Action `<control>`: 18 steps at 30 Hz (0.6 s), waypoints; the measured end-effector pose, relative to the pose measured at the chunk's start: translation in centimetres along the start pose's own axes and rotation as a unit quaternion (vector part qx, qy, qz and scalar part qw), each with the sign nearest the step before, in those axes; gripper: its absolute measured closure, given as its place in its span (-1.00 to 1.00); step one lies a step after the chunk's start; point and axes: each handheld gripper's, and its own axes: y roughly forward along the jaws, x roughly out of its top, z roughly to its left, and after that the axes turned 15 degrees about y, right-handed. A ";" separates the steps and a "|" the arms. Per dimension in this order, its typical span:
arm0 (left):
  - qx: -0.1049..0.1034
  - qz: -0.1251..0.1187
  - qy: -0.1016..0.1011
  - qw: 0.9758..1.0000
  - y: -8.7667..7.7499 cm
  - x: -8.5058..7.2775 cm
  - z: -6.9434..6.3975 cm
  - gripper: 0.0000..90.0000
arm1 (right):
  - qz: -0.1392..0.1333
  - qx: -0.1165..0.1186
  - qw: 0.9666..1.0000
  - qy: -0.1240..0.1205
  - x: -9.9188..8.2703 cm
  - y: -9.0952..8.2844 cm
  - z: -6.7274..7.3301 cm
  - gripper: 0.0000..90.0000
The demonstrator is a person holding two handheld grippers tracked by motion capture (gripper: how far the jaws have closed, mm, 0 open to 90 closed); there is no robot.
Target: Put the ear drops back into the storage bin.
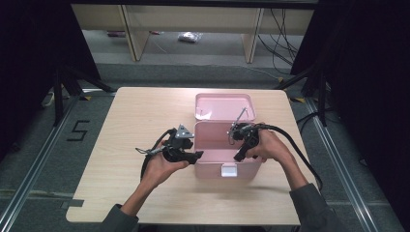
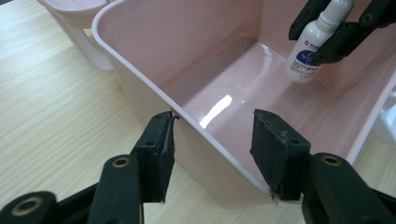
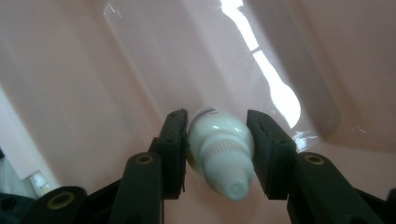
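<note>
bottle: a small white dropper bottle (image 3: 219, 154) sits pinched between the right gripper's (image 3: 218, 156) pads, cap end toward the gripper body, base pointing away and down; the grip at the shoulder keeps it upright for setting down.
bottle's place: inside the pink box (image 2: 140, 93), its base at or just above the floor near the far wall as seen past the left gripper (image 2: 212, 154); I cannot tell whether it touches yet.
right gripper: jaws pressed on the bottle from both sides, reaching down into the box from above (image 1: 244, 140), likely so the bottle lands standing.
left gripper: jaws straddle the box's near wall, one pad outside, one inside; a gap shows at the inner pad, so whether they clamp the wall I cannot tell. Judged purpose: steadying the box.
box: open, lid (image 1: 224, 106) thrown back beyond both grippers, latch (image 1: 229, 170) on the front wall toward the person.
table: light wood (image 1: 135, 121) under everything.
</note>
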 end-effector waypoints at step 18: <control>0.001 0.000 0.000 1.000 0.0 0.0 0.0 0.09 | 0.007 -0.008 1.000 -0.016 -0.6 1.8 -1.0 0.34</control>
